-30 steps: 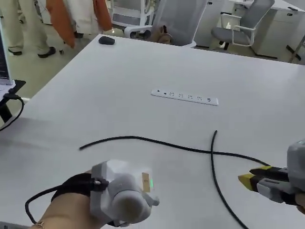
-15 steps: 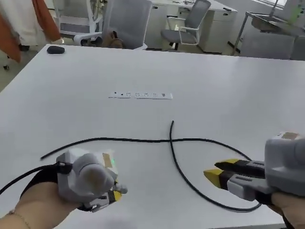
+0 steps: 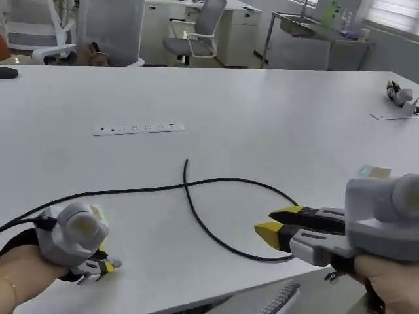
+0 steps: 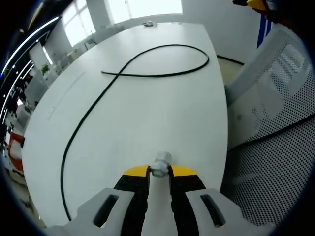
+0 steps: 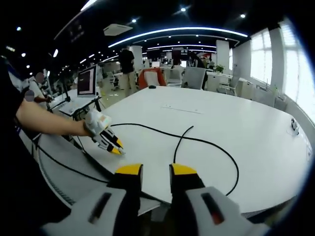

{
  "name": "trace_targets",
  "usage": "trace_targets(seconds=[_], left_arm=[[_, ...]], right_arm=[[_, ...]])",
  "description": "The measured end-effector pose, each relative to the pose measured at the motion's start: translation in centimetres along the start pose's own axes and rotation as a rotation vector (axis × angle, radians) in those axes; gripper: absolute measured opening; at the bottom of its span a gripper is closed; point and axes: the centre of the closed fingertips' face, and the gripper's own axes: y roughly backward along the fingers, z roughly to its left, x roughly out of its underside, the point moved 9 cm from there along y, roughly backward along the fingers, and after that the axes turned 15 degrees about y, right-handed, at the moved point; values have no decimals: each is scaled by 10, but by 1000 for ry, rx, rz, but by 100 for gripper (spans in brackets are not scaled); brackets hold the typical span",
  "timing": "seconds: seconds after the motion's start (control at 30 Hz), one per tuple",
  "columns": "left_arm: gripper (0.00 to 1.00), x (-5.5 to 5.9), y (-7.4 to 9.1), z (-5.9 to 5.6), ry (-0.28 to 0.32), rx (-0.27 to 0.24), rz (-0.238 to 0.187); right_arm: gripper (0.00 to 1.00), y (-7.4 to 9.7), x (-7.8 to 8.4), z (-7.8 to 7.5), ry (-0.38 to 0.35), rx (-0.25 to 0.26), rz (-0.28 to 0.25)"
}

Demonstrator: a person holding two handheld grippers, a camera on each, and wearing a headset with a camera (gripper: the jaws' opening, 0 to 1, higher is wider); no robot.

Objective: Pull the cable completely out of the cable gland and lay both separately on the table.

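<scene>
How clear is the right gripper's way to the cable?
Probably yes, clear: the right gripper, jaws apart and empty, sits just beside the cable loop on the table, with nothing between them.

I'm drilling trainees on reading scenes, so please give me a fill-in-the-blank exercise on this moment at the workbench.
1. The left gripper is shut on the small ____.
2. The black cable lies on the table and crosses ____ once.
3. The right gripper is open and holds ____.
4. Beyond the cable lies a white ____.

Missing words: cable gland; itself; nothing; power strip.
</scene>
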Motion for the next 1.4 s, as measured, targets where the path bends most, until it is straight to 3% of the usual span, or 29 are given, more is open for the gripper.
trace_targets(seconds=[0.1, 0.2, 0.3, 0.5, 0.57, 0.63, 0.7, 0.77, 0.93, 1.1, 1.13, 1.2, 1.3, 1.4], left_arm=[[17, 3, -3, 2, 13, 7, 5], [17, 5, -7, 1, 35, 48, 19], [17, 7, -8, 3, -5, 31, 30], [17, 10, -8, 5, 29, 34, 31], [18, 11, -8, 4, 56, 57, 49], [24, 12, -6, 4, 75, 62, 87], [34, 10, 0, 5, 58, 44, 80], [38, 9, 7, 6, 80, 49, 80], [39, 0, 51, 4, 125, 52, 48], [46, 2, 107, -3, 188, 43, -5], [45, 4, 117, -4, 190, 34, -5], [44, 10, 141, -7, 219, 2, -55], [46, 22, 166, -12, 315, 12, -136], [51, 39, 187, -15, 401, -10, -178]], right_arm=[[20, 10, -1, -5, -23, 34, -14], [20, 13, -2, -8, -46, 42, -27], [19, 14, -3, -7, -41, 54, -18], [20, 12, -7, -5, -31, 42, -12], [20, 11, -7, -5, -27, 37, -11], [20, 9, -8, -5, -26, 31, -9], [20, 7, -9, -5, -25, 22, -8], [21, 2, -10, -4, -23, 6, -7], [22, -17, -10, 3, -20, -83, 25], [23, -41, -5, 13, -30, -178, 67], [23, -47, -4, 15, -29, -201, 77], [24, -57, -4, 20, -12, -237, 102], [26, -68, -3, 25, -4, -278, 123], [27, -73, 0, 28, -2, -309, 158]])
